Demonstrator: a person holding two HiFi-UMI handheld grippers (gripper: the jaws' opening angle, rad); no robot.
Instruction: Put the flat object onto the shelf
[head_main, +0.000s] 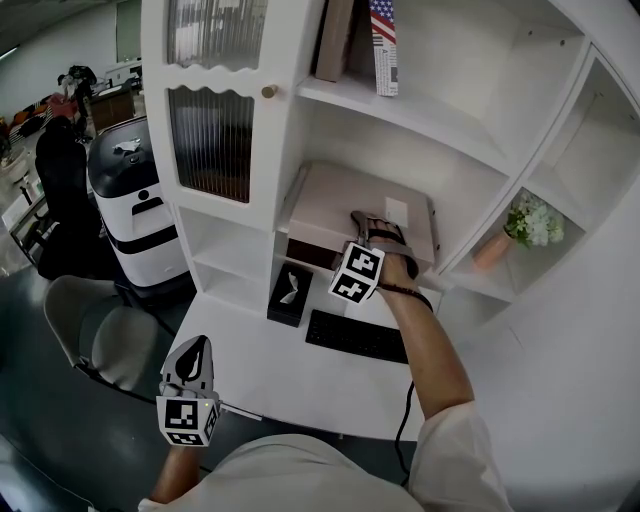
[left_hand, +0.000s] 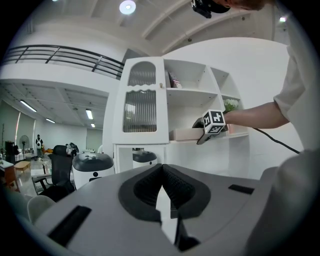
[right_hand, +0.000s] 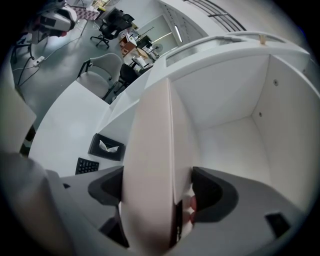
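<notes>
Low at the left, the left claw (head_main: 197, 352) hangs off the counter (head_main: 270, 370) edge, clenched on nothing. Further right a tissue box (head_main: 290, 293) and a keyboard (head_main: 355, 337) lie on the counter. Above them the flat box (head_main: 340, 205) lies on the shelf (head_main: 460, 278). The right claw (head_main: 375, 226) is released, with one jaw on either side of the box's near edge.

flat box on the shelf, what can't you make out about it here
Flat box: near end, head view, covered by the right gripper and hand.
Underside: right gripper view, the box itself blocks it.
Whether the pads press it: right gripper view, too close to tell.
Any print: left gripper view, too small.
</notes>
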